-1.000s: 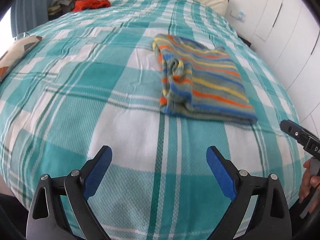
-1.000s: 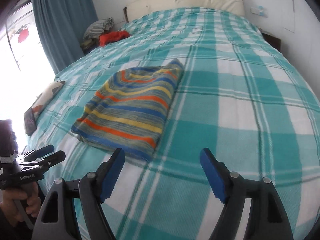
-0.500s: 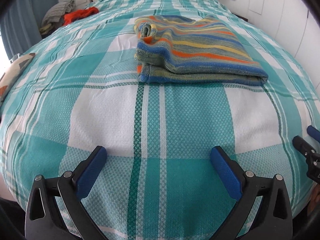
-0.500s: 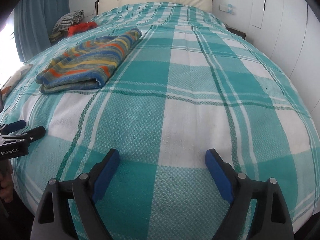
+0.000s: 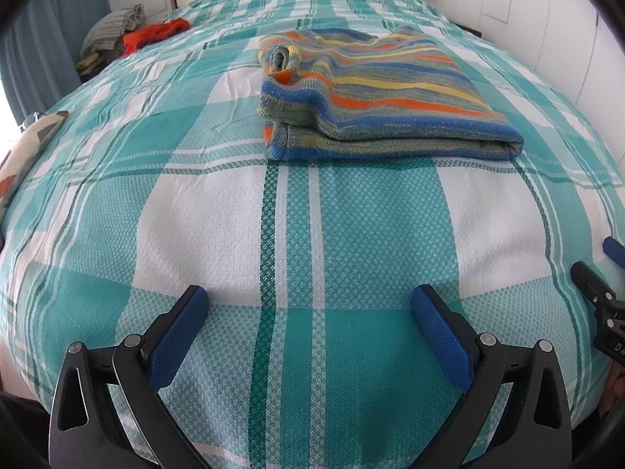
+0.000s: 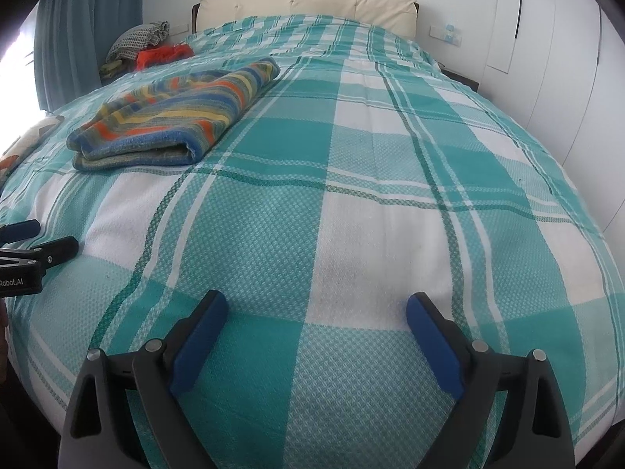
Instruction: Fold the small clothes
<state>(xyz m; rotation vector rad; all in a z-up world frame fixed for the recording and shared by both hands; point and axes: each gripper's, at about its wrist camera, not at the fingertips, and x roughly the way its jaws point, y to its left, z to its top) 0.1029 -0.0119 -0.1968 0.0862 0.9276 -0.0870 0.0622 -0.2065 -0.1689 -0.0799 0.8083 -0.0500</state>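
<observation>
A striped knit garment (image 5: 375, 90) in blue, orange, yellow and green lies folded flat on the teal and white checked bedspread (image 5: 297, 234). It also shows in the right wrist view (image 6: 175, 113), at the left. My left gripper (image 5: 310, 312) is open and empty, low over the near end of the bed, well short of the garment. My right gripper (image 6: 316, 316) is open and empty, to the right of the garment and apart from it. Each gripper's tip shows at the edge of the other's view.
A red cloth (image 5: 154, 35) and a grey bundle (image 5: 109, 31) lie at the bed's far left. A patterned cushion (image 5: 27, 148) lies at the left edge. A cream headboard (image 6: 304, 4) stands at the far end. White cupboard doors (image 6: 554, 58) stand on the right.
Both grippers have drawn back and dropped lower toward the near end of the bed. The garment now sits farther from both. Both stay open and empty.
</observation>
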